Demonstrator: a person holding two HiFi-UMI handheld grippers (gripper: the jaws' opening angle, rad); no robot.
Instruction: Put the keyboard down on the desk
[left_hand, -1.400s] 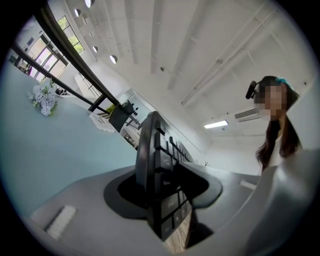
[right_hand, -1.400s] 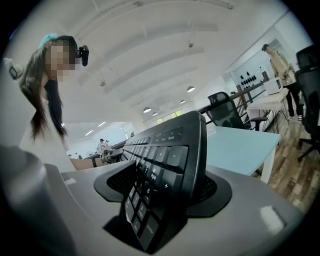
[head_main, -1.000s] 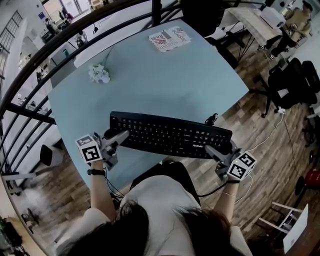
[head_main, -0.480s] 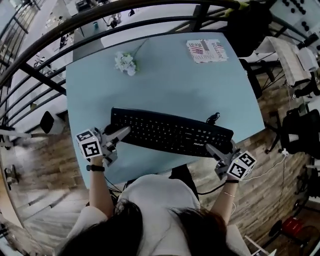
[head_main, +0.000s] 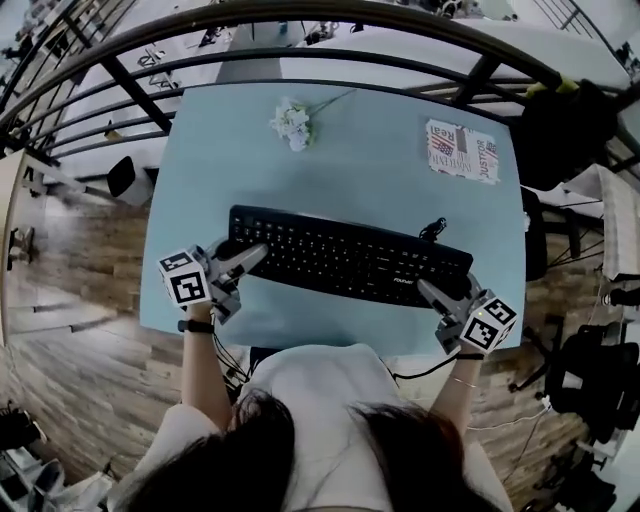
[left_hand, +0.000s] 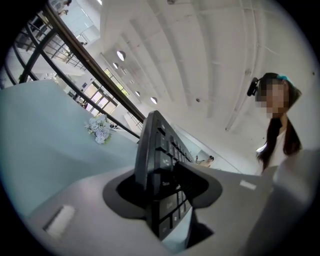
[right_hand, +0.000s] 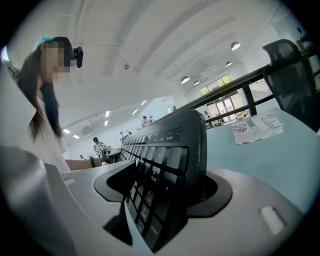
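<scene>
A black keyboard (head_main: 350, 257) is held by its two ends over the light blue desk (head_main: 380, 180), lengthwise across my front. My left gripper (head_main: 245, 258) is shut on the keyboard's left end, and its jaws clamp the keys and the underside (left_hand: 160, 165). My right gripper (head_main: 440, 292) is shut on the right end (right_hand: 165, 165), close to the desk's near edge. The keyboard's cable (head_main: 432, 230) curls at its far right corner. Whether the keyboard touches the desk I cannot tell.
A small bunch of white flowers (head_main: 292, 122) lies at the desk's far side, and a printed magazine (head_main: 462, 150) lies at the far right. A dark railing (head_main: 330, 60) runs behind the desk. A black chair (head_main: 560, 120) stands to the right on the wooden floor.
Both grippers have swung round with the keyboard. Its right end hung over the floor beyond the desk's edge before; now the whole keyboard lies over the desk, squarely in front.
</scene>
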